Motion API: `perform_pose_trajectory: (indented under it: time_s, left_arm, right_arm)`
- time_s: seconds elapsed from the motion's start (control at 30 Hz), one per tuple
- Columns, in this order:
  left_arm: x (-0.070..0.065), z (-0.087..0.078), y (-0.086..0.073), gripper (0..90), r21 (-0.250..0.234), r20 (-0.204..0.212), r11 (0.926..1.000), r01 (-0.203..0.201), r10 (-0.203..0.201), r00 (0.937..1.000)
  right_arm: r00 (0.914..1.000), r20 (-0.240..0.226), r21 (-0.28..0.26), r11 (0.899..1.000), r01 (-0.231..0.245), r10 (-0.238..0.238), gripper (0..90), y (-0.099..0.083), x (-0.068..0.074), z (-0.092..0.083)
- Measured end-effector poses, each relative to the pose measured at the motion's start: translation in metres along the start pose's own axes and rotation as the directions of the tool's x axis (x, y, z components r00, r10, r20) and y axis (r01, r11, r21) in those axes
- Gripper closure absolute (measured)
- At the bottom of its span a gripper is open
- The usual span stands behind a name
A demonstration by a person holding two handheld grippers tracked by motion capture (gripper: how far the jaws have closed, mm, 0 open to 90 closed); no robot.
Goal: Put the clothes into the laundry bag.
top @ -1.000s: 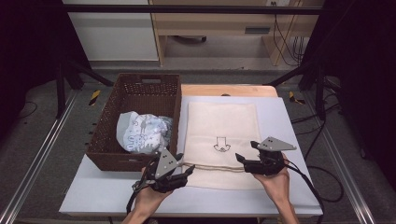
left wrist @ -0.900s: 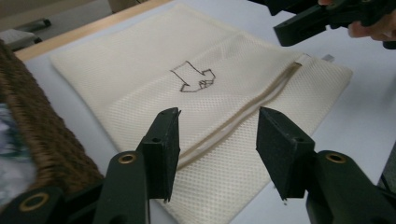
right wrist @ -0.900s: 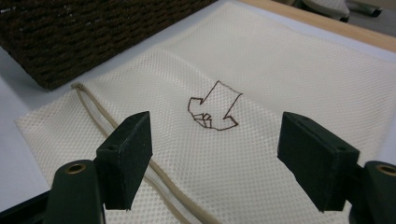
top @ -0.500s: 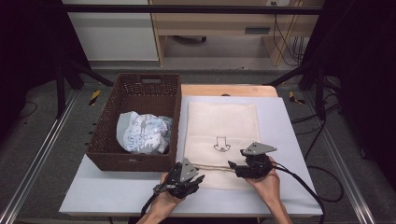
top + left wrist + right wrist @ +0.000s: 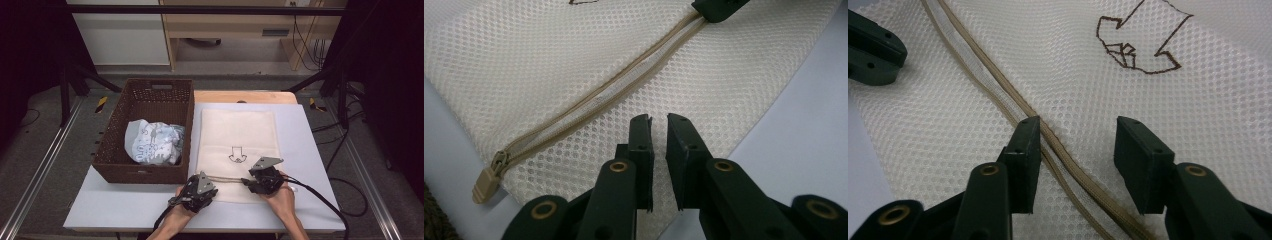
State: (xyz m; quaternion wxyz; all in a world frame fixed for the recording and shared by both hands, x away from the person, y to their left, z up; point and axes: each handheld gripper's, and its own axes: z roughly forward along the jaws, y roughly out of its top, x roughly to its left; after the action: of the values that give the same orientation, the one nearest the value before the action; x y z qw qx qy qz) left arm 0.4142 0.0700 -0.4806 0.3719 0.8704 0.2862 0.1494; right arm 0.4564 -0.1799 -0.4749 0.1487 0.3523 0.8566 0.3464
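Mesh bag: one, flat on table.
Zipper: one, closed.
Basket: one, holding one crumpled cloth.
Left gripper: jaws nearly together over mesh, just closing.
Right gripper: jaws half spread astride zipper, closing.

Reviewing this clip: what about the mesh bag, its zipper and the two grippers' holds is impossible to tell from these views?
- Cream mesh laundry bag: its contents; the weave is opaque in every view.
- Left gripper: jaws nearly shut, just closing; whether mesh is pinched, too fine to tell.
- Right gripper: jaws just closing astride the tan zipper, pads apart from it; its far end cut off.
- Crumpled white cloth in the brown wicker basket: its print, too small.
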Motion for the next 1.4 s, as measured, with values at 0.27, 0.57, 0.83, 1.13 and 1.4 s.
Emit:
perform_pose_trajectory:
  time_s: [0.27, 0.57, 0.83, 1.13, 1.4]
  left_arm:
    - [0.002, 0.000, -0.001, 80.1, -0.002, 0.016, 1.0000, 0.002, -0.002, 0.9999]
    - [0.003, 0.000, -0.001, 80.3, 0.000, 0.018, 0.9999, 0.010, -0.010, 0.9998]
    - [0.001, 0.001, 0.000, 80.8, 0.002, 0.004, 0.9998, 0.018, -0.018, 0.9998]
    - [0.000, 0.001, 0.000, 80.6, 0.007, -0.004, 0.9998, 0.021, -0.021, 0.9998]
    - [0.000, 0.001, 0.001, 76.0, 0.010, -0.009, 0.9997, 0.023, -0.023, 0.9997]
  right_arm:
    - [0.9999, -0.015, -0.003, 1.000, -0.005, 0.005, 63.5, 0.001, -0.003, 0.001]
    - [0.9998, -0.006, -0.010, 1.000, -0.020, 0.020, 65.4, 0.002, -0.007, 0.000]
    - [1.0000, -0.003, 0.014, 1.000, 0.002, -0.002, 68.0, -0.001, -0.010, -0.001]
    - [0.9994, 0.032, 0.008, 1.000, 0.007, -0.007, 85.6, 0.000, -0.010, 0.000]
    - [0.9995, 0.029, -0.054, 0.998, -0.011, 0.013, 88.0, 0.004, -0.013, -0.012]
